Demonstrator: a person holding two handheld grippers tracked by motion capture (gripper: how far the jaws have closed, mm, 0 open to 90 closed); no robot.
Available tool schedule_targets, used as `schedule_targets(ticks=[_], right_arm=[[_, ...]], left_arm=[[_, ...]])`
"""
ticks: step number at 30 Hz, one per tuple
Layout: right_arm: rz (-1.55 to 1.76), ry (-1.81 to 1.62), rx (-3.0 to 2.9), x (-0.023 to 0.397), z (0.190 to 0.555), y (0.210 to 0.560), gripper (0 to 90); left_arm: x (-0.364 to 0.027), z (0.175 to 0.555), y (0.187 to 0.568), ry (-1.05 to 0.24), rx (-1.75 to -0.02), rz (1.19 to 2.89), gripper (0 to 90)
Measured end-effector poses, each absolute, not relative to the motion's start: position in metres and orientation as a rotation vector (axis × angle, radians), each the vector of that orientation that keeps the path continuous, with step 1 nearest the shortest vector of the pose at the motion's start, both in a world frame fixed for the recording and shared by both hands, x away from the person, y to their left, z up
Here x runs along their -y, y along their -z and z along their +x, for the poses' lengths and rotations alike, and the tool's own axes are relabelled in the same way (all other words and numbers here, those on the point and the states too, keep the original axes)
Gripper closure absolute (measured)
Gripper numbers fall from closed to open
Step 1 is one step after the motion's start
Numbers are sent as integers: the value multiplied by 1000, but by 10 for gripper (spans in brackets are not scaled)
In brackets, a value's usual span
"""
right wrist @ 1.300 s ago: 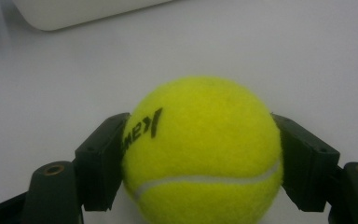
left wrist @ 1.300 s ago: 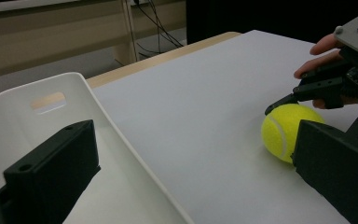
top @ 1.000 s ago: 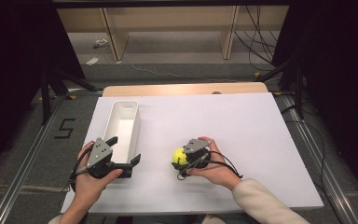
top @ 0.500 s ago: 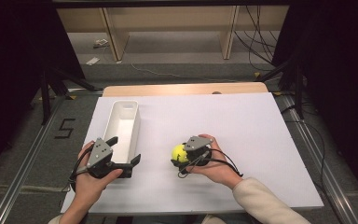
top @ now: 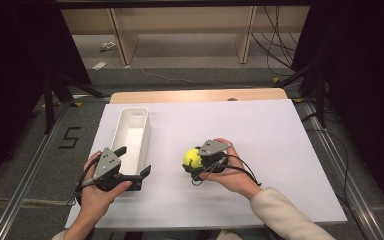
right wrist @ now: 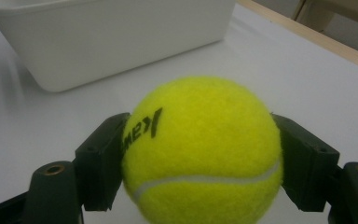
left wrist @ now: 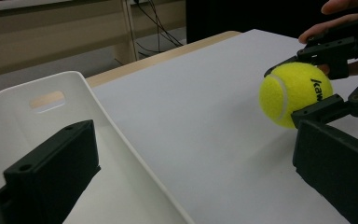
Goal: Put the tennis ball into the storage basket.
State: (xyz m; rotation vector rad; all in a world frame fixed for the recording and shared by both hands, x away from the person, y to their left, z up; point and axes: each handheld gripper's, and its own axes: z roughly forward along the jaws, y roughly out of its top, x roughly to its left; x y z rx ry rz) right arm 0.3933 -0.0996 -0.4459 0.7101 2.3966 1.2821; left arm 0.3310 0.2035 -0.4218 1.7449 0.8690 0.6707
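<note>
A white board (top: 280, 150) is laid over a wooden table (top: 195, 95), whose far edge is seen beyond the board. Grey floor, rails and a painted "5" (top: 70, 137) lie to the left of the board; wooden shelving legs (top: 125, 40) and cables (top: 275, 35) stand beyond it.

A long white bin (top: 132, 135) is set near the board's left edge. Its near end is straddled by the left gripper (top: 130, 165), whose jaws are spread wide, one inside the bin and one outside.

Right of the bin, apart from it, a yellow tennis ball (top: 192, 158) is clamped between the jaws of the right gripper (top: 195, 162); whether it touches the board cannot be told. The board's right half and far half are bare.
</note>
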Motion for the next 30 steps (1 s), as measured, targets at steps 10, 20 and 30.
schedule_targets(ticks=[10, 20, 30], right_arm=[[701, -1297, -2390, 98, 394, 442, 265], [694, -1308, -2385, 94, 396, 439, 265], [693, -1322, -2373, 91, 397, 436, 265]], left_arm=[[-204, 331, 422, -673, -867, 1745, 0], [-204, 331, 421, -672, -866, 1746, 0], [-204, 331, 421, -672, -865, 1746, 0]])
